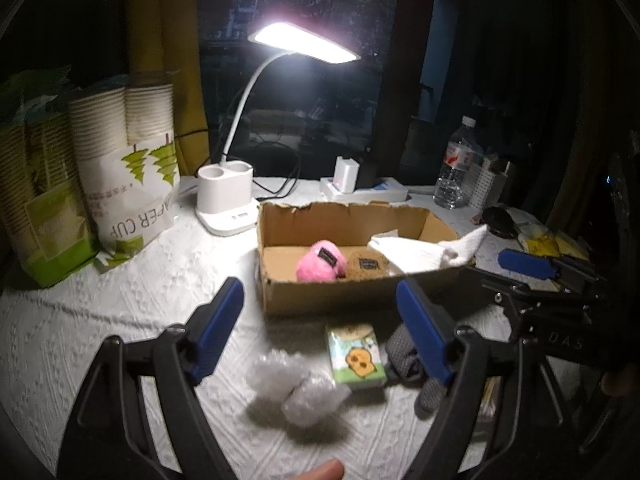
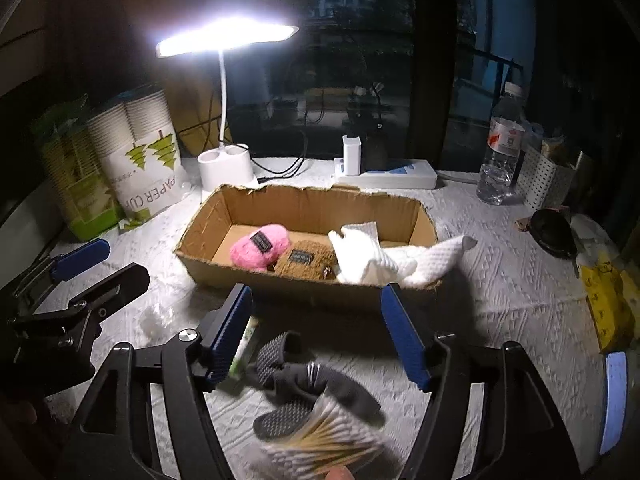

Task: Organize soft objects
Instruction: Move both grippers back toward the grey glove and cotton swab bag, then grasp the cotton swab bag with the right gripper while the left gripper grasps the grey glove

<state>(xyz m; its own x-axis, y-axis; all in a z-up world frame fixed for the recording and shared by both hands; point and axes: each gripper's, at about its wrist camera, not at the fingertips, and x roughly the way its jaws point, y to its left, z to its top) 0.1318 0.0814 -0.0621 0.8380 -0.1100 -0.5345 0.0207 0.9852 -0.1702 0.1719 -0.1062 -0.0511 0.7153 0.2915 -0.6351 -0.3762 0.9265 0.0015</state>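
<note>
Left wrist view, left tongs (image 1: 320,308): the jaws are seen standing wide apart with nothing between the pads; they hang over the worktop (image 1: 120,320) just in front of the cardboard box (image 1: 320,300).
Right wrist view, right tongs (image 2: 316,328): likewise spread wide and empty, poised above the grey glove (image 2: 304,380).
Grey glove: lying crumpled on the worktop between the right tongs' fingers and the box; judged light, limp and grippy at its dotted palm; best taken at the bunched middle, so that the fingers do not trail.
Tissue pack (image 1: 356,356): just left of the glove, in front of the box; judged light and squashy under slippery film; a hold across the short sides is suggested.
Bubble wrap (image 1: 296,384): a crumpled clear wad near the tissue pack; judged nearly weightless, springy and slippery; a deep pinch through the bulk is advised.
Cotton swabs (image 2: 320,452): a blurred bundle at the lower edge of the right view, touching or just beside the glove; it could be caught along with the glove.
Box contents: a pink plush (image 2: 260,246), a brown plush (image 2: 306,264) and a white cloth (image 2: 372,258) already lie inside; the cloth drapes over the right wall, and the left part of the floor is bare.
Obstacles: the box's near wall must be cleared.
Surroundings: a lit desk lamp (image 1: 228,196), paper cup sleeves (image 1: 132,168), a power strip (image 2: 388,174) and a water bottle (image 2: 502,148) stand behind the box, well apart from the tongs.
</note>
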